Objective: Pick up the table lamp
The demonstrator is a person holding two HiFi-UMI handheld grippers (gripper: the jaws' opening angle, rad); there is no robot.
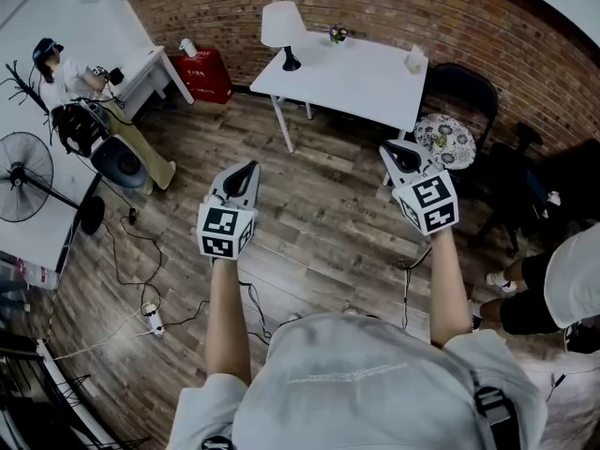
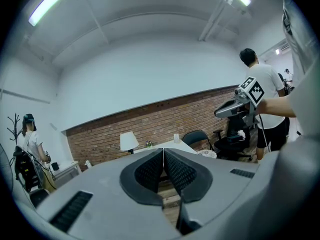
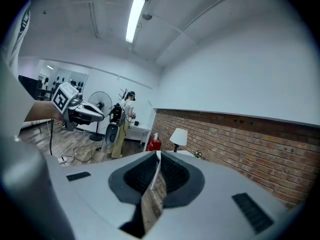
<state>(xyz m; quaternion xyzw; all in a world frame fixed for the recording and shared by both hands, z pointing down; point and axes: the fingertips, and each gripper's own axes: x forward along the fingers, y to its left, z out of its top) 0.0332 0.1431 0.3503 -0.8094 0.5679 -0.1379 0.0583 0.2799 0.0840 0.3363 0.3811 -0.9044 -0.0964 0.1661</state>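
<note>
item: table lamp (image 1: 283,34). white cone shade on a thin dark stem, with a small dark round base.

location: upright at the far left corner of the white table (image 1: 366,87), close to the brick wall. a small potted plant (image 1: 337,34) stands near it on the same top. the lamp is well apart from both grippers, across open wood floor.

left gripper (image 1: 247,169): jaws closed tip to tip with nothing between them, held in the air and pointing toward the table.

right gripper (image 1: 392,148): likewise, pads meeting, empty.

handling (judged): probably light, with most of the weight in the base. the shade looks thin and would likely dent or tilt under a squeeze, so it is not a hold. the stem looks stiff and narrow and suits a two-jaw grip, but it is smooth and may slip or swing. best hold is low on the stem, just above the base, lifting straight up. no cord can be made out; one could drag.

status: approach not yet made. the jaws must open first.
</note>
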